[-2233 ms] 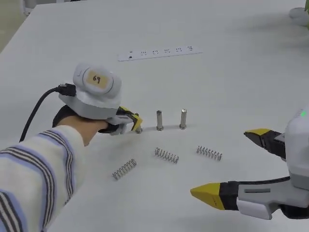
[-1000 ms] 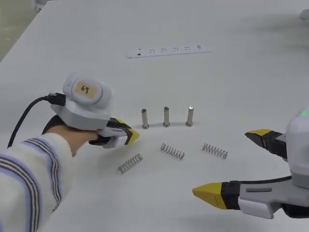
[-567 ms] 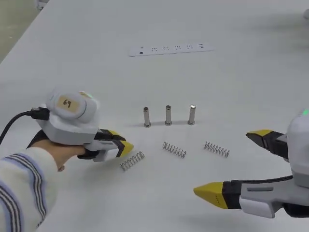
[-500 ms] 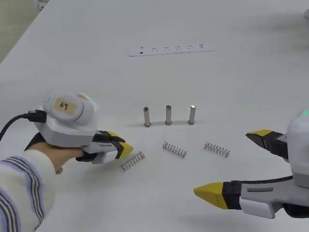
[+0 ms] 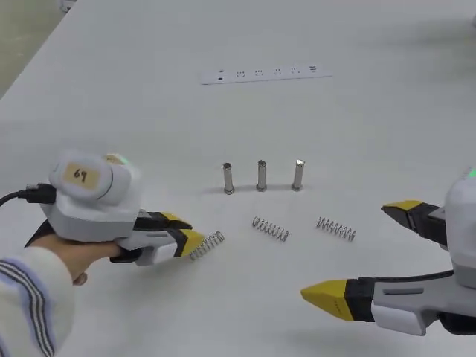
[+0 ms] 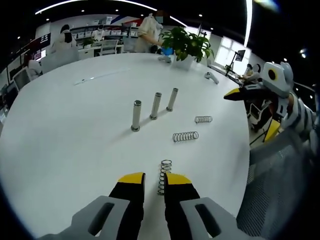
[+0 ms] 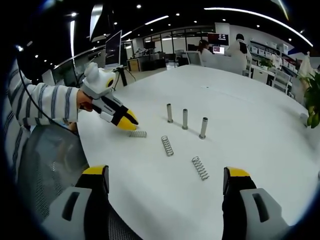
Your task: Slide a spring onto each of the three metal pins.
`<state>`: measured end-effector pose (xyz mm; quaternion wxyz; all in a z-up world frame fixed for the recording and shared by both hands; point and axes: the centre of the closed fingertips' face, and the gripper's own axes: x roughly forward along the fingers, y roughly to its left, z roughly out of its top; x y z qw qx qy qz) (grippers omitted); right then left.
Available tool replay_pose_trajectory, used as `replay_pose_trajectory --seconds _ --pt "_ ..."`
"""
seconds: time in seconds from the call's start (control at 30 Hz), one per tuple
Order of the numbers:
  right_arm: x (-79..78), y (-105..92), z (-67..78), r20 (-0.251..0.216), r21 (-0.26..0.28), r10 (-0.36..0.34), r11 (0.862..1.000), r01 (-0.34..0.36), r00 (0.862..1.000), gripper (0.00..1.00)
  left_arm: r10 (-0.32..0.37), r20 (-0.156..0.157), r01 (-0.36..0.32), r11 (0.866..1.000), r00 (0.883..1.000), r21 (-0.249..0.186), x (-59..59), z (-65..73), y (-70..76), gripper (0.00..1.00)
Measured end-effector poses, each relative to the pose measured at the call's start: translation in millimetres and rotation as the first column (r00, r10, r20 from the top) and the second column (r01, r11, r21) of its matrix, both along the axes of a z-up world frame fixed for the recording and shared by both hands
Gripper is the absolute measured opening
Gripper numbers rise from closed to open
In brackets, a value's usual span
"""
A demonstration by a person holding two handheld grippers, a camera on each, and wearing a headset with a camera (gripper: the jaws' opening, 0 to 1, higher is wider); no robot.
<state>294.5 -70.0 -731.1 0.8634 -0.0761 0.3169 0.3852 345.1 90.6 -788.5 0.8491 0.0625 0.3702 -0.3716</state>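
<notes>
White workbench (image 5: 357,111) in an open-plan office, with a power strip (image 5: 266,73) flat near the top of the head view and a potted plant (image 6: 187,45) at the top of the left gripper view. At the centre of the head view, three metal pins (image 5: 262,175) upright in a short row, all bare. Just below them, three springs flat on the surface: left spring (image 5: 207,244), middle spring (image 5: 270,229), right spring (image 5: 336,229). At lower left, left gripper (image 5: 186,232) held in a hand (image 5: 71,256), low over the surface, yellow tips at the left spring's near end. In its own view, jaws drawn close with a slim gap, that spring's end lying in the gap beside the right-hand jaw; cannot tell whether pinched. At lower right, right gripper (image 5: 346,251) released, jaws spread wide, holding nothing, clear of the right spring.
</notes>
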Motion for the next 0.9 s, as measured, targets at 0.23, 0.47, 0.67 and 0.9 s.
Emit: replay_pose_trajectory --seconds 0.23,0.47,0.67,0.9 --pt "2.6 2.0 2.3 0.006 0.019 -0.006 1.000 0.006 1.000 0.93 -0.020 -0.007 0.020 1.000 1.000 -0.008 -9.6 -1.2 -1.9 0.09" --pt "2.0 3.8 3.5 0.007 0.021 0.003 1.000 -0.003 1.000 0.92 -0.055 -0.039 0.056 0.998 0.998 0.018 -22.0 -16.0 0.0 0.09" --pt "0.4 3.7 2.2 0.003 0.017 0.008 1.000 -0.008 1.000 0.92 -0.039 -0.042 0.039 0.999 0.998 0.016 -22.7 -15.6 1.3 0.07" --pt "0.0 3.0 1.0 0.000 0.012 0.006 1.000 -0.006 1.000 0.92 -0.070 -0.001 0.070 0.996 0.998 0.055 -17.5 -16.0 0.0 0.03"
